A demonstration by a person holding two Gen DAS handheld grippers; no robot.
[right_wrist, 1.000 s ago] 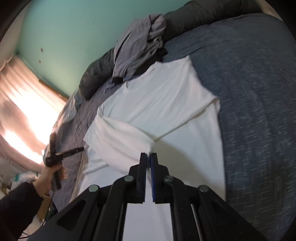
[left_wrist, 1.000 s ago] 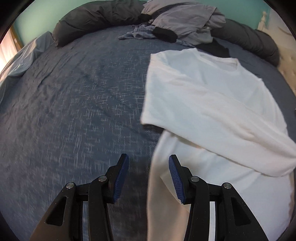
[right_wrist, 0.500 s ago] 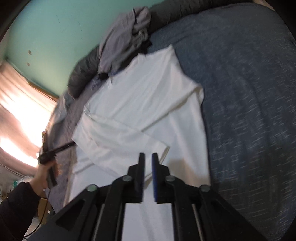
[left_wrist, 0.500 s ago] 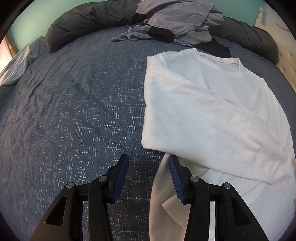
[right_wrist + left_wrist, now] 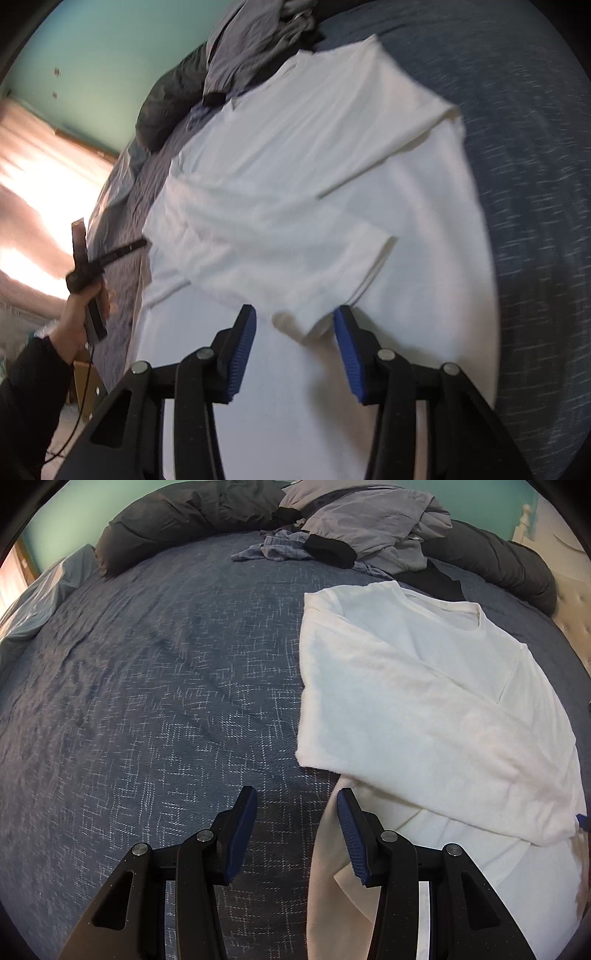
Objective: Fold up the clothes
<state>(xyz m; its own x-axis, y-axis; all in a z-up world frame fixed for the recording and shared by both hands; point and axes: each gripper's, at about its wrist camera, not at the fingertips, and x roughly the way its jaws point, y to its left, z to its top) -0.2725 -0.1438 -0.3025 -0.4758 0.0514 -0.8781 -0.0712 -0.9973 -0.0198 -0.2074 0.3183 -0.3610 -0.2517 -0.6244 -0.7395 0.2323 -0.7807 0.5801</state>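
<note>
1. Blue bedspread (image 5: 147,701); white long-sleeved shirt (image 5: 424,701) lies flat at frame right.
2. Right gripper (image 5: 295,332): jaws just opening, empty, sleeve cuff (image 5: 314,325) released across the shirt.
3. Left gripper (image 5: 295,823): parted, empty, beside the shirt's edge.
4. Judged next: fold the body.

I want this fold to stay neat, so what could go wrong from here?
The right gripper, jaws just opened, has the sleeve cuff between its pads, not pressed; pulling away carelessly could snag it and drag the folded sleeve off the white shirt. The lower left edge of the shirt looks rumpled beside the open left gripper, so the next fold may come out uneven.
</note>
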